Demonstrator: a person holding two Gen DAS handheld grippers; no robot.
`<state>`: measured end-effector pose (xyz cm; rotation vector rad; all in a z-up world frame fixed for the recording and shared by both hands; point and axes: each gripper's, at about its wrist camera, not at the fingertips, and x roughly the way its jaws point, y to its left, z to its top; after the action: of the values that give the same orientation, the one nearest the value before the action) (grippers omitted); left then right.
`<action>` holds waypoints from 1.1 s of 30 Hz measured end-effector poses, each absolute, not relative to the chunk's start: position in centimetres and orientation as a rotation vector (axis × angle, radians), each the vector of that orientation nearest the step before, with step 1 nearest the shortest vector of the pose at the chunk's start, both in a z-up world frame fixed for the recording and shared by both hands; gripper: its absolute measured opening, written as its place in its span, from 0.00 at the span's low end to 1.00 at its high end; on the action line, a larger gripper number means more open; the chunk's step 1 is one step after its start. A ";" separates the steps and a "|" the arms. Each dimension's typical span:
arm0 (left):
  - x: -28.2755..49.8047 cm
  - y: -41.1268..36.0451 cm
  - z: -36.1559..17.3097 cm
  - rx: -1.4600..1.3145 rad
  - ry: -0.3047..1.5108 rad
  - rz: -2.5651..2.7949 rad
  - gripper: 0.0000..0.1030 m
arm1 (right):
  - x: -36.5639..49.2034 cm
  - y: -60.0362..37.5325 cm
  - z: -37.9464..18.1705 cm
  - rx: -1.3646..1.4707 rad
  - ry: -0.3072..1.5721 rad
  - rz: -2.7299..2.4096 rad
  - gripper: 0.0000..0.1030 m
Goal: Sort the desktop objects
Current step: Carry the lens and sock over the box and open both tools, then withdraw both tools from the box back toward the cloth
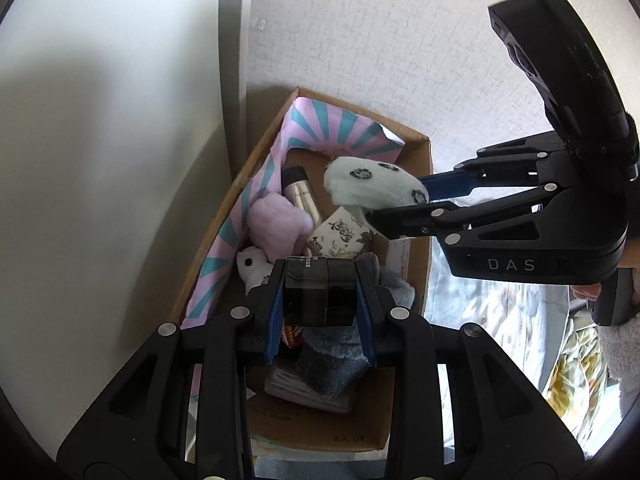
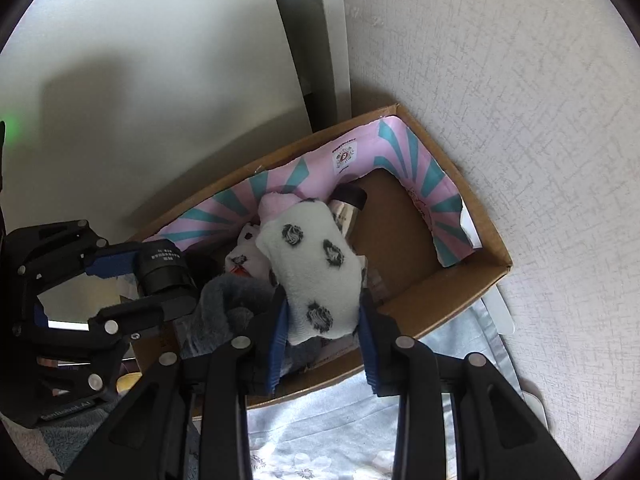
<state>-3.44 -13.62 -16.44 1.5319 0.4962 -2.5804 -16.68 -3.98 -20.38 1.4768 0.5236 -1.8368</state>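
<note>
Sock (image 2: 318, 270), fluffy white with dark spots, rolled into a bundle.

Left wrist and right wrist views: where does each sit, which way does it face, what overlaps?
Left wrist: rides the left gripper, looking steeply down into the brown cardboard box; its jaws clamp a black cylindrical object; the right gripper and a fingertip show at right.
Right wrist: rides the right gripper, looking down into the same box; its jaws clamp a white plush toy with black spots; the left gripper shows at left.
Shared: box, plush, black object, both grippers, pink-and-teal striped paper.
</note>
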 end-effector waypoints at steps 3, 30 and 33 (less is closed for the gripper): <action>-3.9 -13.5 -16.8 1.565 0.539 -2.576 0.30 | -16.7 -4.4 -20.5 1.490 0.521 -1.806 0.31; -4.6 -10.9 -12.4 1.439 0.598 -2.670 0.96 | -15.3 5.3 -13.9 1.381 0.153 -2.091 0.99; -5.1 -10.2 -12.5 1.428 0.652 -2.676 0.96 | -14.7 8.2 -13.6 1.392 0.137 -2.143 0.99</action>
<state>-5.10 -10.18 -12.53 1.4281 0.6518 -2.6756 -14.74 8.18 -13.62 1.3922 0.1367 -2.1435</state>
